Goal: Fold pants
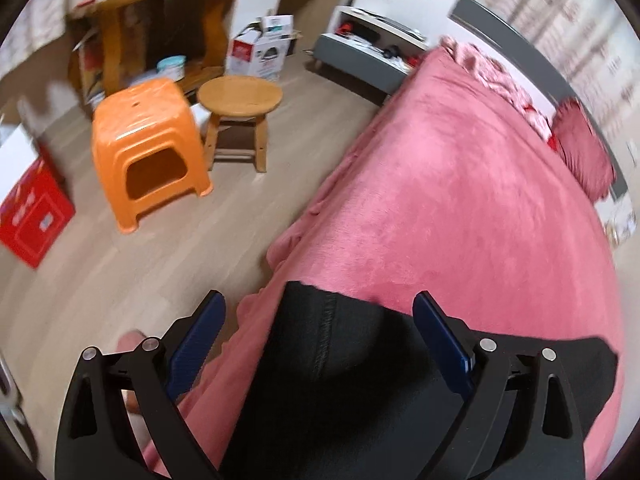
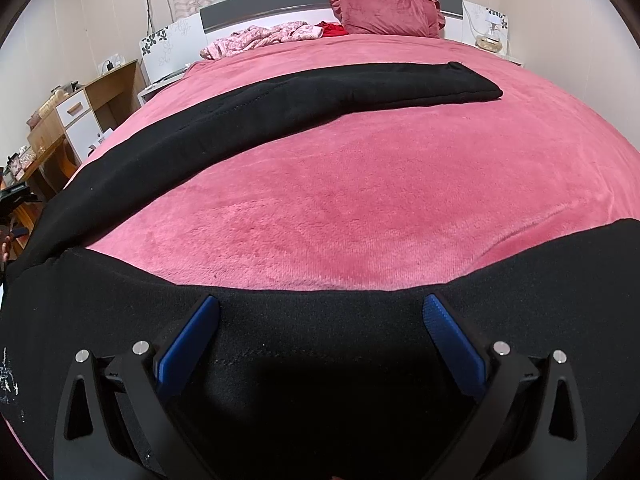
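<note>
Black pants [image 2: 304,96] lie spread on a pink bed blanket [image 2: 360,200]. One leg stretches toward the far right of the bed, the other part lies across the near edge under my right gripper [image 2: 320,320]. That gripper is open, its blue pads [image 2: 188,344] hovering over the near black fabric. In the left wrist view a corner of the pants [image 1: 340,344] lies near the bed's left edge. My left gripper [image 1: 320,320] is open, straddling that corner.
An orange plastic stool [image 1: 148,148] and a round wooden stool [image 1: 240,100] stand on the floor left of the bed. A red box [image 1: 32,216] sits further left. A red pillow [image 2: 388,10] and crumpled pink cloth [image 2: 260,38] lie at the headboard.
</note>
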Demonstrator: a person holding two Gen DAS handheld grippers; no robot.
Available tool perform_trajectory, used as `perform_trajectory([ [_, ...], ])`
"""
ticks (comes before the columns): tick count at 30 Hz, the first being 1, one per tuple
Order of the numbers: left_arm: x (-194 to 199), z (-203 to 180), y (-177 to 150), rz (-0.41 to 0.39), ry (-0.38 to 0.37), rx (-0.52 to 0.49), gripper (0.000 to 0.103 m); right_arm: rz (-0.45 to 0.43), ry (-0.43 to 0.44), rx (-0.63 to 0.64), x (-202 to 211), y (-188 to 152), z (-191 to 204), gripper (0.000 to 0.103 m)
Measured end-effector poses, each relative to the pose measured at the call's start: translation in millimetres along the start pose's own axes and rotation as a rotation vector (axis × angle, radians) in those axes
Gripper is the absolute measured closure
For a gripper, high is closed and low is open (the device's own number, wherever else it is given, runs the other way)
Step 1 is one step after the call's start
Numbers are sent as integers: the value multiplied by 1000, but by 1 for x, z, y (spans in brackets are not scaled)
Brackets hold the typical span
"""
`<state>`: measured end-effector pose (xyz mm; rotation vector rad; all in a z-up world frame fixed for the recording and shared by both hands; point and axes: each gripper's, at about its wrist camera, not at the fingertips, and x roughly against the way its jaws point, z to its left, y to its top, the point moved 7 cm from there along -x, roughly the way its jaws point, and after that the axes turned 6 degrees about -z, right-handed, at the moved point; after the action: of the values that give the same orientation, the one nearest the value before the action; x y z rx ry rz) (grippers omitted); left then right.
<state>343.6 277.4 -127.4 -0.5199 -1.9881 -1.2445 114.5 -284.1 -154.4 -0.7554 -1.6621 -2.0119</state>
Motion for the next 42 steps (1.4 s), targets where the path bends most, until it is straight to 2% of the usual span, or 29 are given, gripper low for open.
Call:
perform_trajectory([
  [3, -14, -7, -8, 11, 52, -98, 10, -1, -4, 2, 0, 1, 0, 2],
  [5, -17, -10, -13, 4, 40, -121, 28, -1, -4, 2, -1, 1, 0, 2],
  [7, -15, -14, -17, -16, 25, -133, 37, -2, -3, 1, -1, 1, 0, 2],
  [8, -13, -16, -18, -27, 22, -146, 48, -1, -3, 2, -1, 1, 0, 2],
  [9, -11, -19, -19, -38, 17, -160, 53, -2, -2, 1, -1, 1, 0, 2],
  [11, -6, -24, -20, -61, 20, -185, 77, -2, 1, -2, -1, 1, 0, 2],
  [13, 6, -31, -21, -97, 23, -212, 86, -3, 1, -3, -1, 1, 0, 2],
  [15, 20, -38, -21, -144, 23, -228, 86, -3, 2, -4, -1, 1, 0, 2],
  [20, 76, -52, -25, -238, -69, -251, 87, -3, 2, -4, -1, 1, 0, 2],
  [25, 126, -57, -47, -257, -208, -182, 88, -3, 1, -3, -1, 1, -1, 2],
  [29, 148, -52, -75, -238, -273, -110, 88, -3, 2, -4, -1, 1, 0, 2],
  [34, 164, -44, -124, -223, -293, -103, 88, -3, 7, -8, -1, 2, -1, 2],
  [39, 155, -25, -166, -184, -279, -62, 88, -1, -2, 0, -1, 1, -1, 2],
  [42, 150, -29, -184, -217, -260, -111, 88, -1, -13, 10, 0, 2, 0, 2],
])
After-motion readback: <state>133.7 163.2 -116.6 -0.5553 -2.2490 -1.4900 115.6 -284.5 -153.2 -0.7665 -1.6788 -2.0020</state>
